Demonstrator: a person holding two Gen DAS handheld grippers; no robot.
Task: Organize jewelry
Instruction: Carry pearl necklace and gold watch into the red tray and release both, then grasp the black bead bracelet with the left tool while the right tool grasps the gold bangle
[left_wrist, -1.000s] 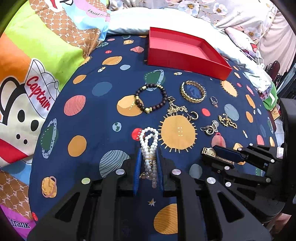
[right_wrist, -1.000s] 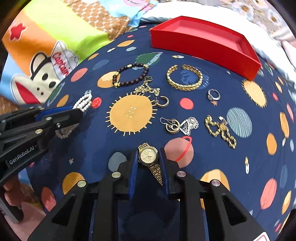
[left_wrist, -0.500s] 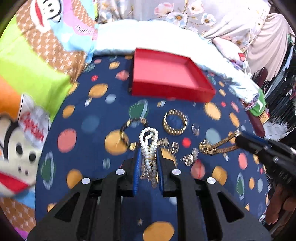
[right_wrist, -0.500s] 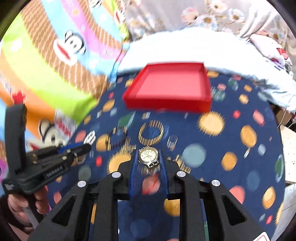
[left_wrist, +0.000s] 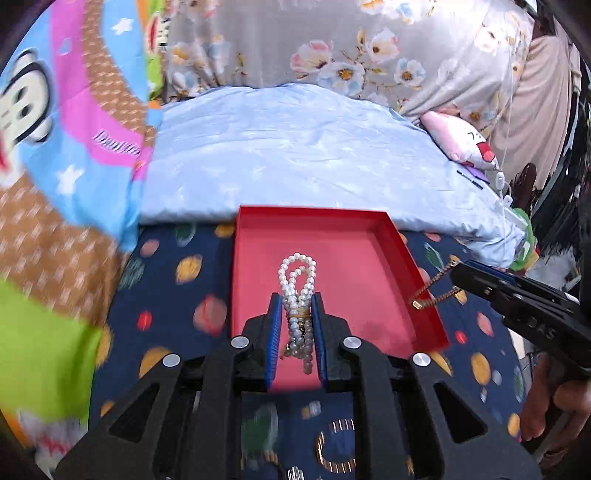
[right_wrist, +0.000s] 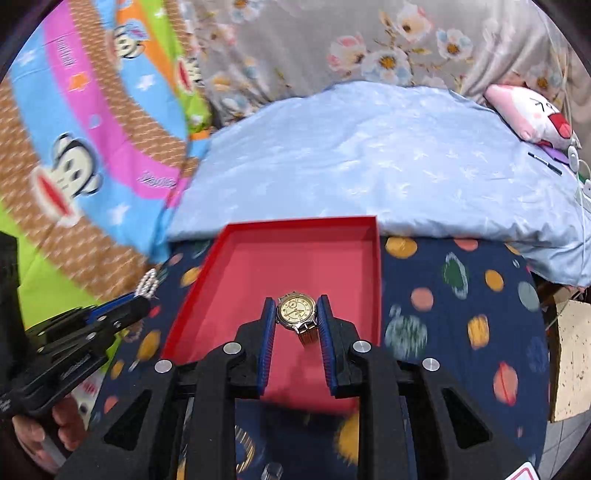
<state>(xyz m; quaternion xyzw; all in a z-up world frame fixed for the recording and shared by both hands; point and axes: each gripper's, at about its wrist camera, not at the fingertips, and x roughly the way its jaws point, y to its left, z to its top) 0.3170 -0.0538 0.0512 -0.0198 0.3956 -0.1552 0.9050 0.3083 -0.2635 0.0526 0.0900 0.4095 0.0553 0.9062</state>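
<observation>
Here the left gripper (left_wrist: 295, 314) has its blue-padded fingers (left_wrist: 274, 332) pinched narrow around a looped pearl bracelet (left_wrist: 297, 280), whose upper loops stand out beyond the fingertips while the lower strands hang down between the pads. In the left wrist view the bracelet sits above the pink floor of the red tray (left_wrist: 369, 266), toward its near left part; whether the pearls touch the floor cannot be told. The right gripper (right_wrist: 296, 315) clamps a gold watch (right_wrist: 296, 312) by the sides of its case, the pale dial facing up and a stub of gold band (right_wrist: 308, 338) drooping below it, held over the near middle of the same red tray (right_wrist: 288, 258). From the left wrist view the right gripper (left_wrist: 517, 295) comes in from the right edge, and the watch's gold band (left_wrist: 432, 291) dangles over the tray's right wall. From the right wrist view the left gripper (right_wrist: 92, 325) reaches in from the left, pearls (right_wrist: 148, 285) showing at its tip, just beside the tray's left wall. The tray lies on a navy planet-print cloth (right_wrist: 461, 295), with a pale blue quilt (right_wrist: 369, 155) behind it. A gold bangle (left_wrist: 334, 446) lies on the cloth below the left gripper.
</observation>
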